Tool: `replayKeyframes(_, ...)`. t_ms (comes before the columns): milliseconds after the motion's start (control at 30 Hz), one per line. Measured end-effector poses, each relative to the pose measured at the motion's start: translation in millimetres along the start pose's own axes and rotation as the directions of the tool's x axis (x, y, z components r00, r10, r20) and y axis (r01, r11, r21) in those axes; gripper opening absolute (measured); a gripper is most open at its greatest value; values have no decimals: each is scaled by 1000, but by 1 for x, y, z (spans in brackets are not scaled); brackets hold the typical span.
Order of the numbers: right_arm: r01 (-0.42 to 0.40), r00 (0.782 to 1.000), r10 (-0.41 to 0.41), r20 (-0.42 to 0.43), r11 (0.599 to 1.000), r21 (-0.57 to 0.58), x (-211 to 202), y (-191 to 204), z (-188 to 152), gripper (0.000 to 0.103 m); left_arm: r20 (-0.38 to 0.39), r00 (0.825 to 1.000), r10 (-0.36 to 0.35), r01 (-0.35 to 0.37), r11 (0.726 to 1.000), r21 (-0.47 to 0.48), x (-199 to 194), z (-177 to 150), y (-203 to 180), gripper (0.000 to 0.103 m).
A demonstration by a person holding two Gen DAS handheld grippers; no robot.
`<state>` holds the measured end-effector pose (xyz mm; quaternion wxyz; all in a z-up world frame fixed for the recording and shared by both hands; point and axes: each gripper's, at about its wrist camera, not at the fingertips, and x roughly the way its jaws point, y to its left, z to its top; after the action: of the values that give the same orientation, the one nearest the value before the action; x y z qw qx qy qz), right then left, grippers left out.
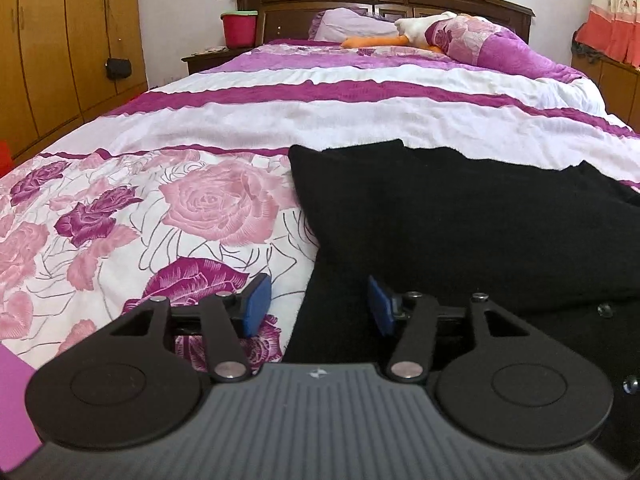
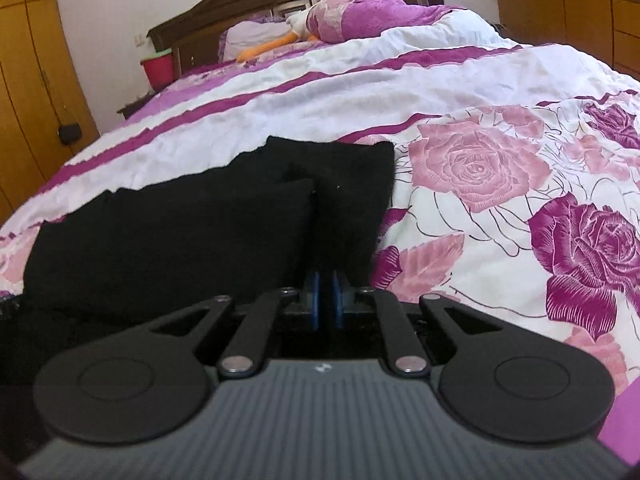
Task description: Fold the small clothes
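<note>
Bedspread (image 1: 224, 200), rose-printed, covers the bed. Black garment (image 1: 460, 220) lies folded on its near part, right edge cut off. Left gripper (image 1: 318, 306) stands released, straddling the garment's left edge. Right gripper (image 2: 327, 300) is clenched; fabric between its pads cannot be confirmed.
</note>
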<state>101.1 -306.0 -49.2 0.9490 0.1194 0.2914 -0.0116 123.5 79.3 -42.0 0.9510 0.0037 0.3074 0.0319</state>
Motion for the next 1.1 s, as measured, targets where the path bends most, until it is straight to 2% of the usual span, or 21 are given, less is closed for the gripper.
replayKeyframes(200, -30, 999, 29, 16, 998, 59, -30, 0, -3, 14, -20, 1000, -13, 13, 1000, 10, -29, -1, 6, 60)
replayKeyframes(333, -47, 999, 46, 22, 996, 73, -58, 0, -10, 38, -32, 999, -3, 3, 1000, 18, -52, -8, 15, 60)
replayKeyframes(367, -56, 998, 54, 26, 996, 77, -65, 0, -12, 40, -37, 999, -1, 1, 1000, 16, -57, -10, 17, 60)
replayKeyframes(500, -57, 998, 55, 28, 996, 75, -92, 2, -21, 40, -79, 997, -14, 14, 1000, -4, -78, -15, 24, 60)
replayKeyframes(800, -23, 1000, 23, 0, 998, 67, -140, -2, -50, 40, -94, 995, -36, 38, 999, 27, -128, -40, 25, 60)
replayKeyframes(1100, -13, 1000, 15, -21, 994, 104, -175, -13, -83, 40, -122, 991, -58, 59, 998, 3, -161, -76, 45, 60)
